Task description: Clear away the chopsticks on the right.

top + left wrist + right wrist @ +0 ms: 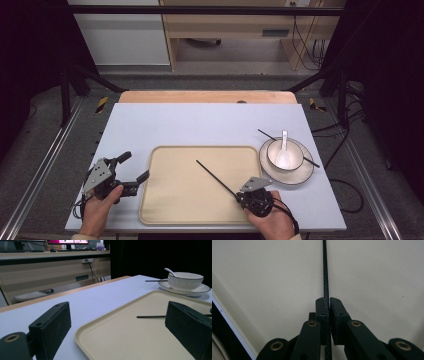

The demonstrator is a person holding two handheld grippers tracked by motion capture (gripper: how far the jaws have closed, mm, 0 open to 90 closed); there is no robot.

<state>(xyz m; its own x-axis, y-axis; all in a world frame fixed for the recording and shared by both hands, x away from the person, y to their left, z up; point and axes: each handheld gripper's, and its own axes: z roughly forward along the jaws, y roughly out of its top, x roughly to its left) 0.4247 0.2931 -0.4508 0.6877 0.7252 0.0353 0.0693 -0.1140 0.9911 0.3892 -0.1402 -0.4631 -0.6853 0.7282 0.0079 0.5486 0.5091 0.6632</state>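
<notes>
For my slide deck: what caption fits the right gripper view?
Right claw shut on a black chopstick above the beige tray.

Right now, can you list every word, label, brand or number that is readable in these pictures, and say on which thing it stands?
None can be read.
Monitor on the far desk, left gripper view: a pink band on the screen, any text too small and blurred to read.
Tray, bowl, plate, spoon, chopsticks: no print shows.
Left tool, right tool: no marking shows.
</notes>
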